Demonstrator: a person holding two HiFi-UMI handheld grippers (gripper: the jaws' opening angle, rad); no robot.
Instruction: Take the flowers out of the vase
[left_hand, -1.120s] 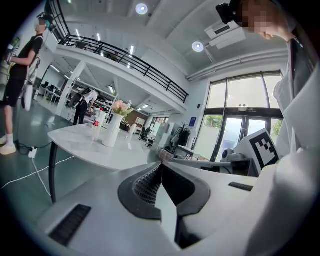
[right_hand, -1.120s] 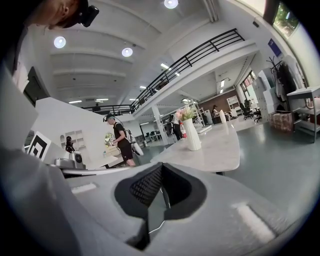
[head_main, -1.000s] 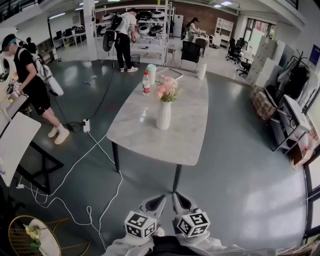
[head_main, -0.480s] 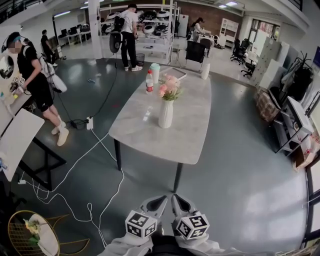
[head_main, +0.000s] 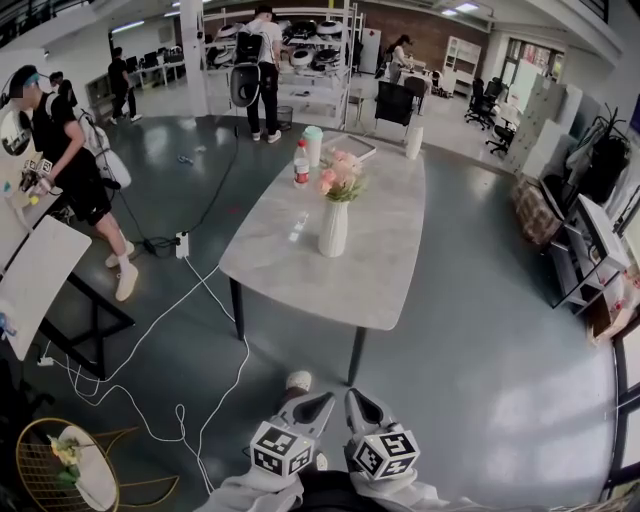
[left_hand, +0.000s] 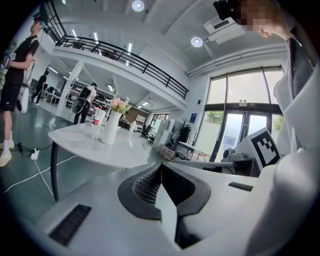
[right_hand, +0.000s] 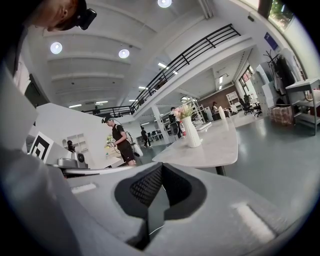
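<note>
Off to the left, a person in black clothes (head_main: 62, 140) stood on the grey floor by some trailing white cables (head_main: 150, 340). The left gripper (head_main: 312, 405) was held low with its jaws pressed together on nothing, well short of the near edge of the white marble-topped table (head_main: 330, 285). Around the middle of that table stood the tall white ceramic vase (head_main: 333, 228), upright, with the pink flowers (head_main: 340, 176) in it. Just right of the left gripper, the right gripper (head_main: 362, 403) was likewise closed and empty.
</note>
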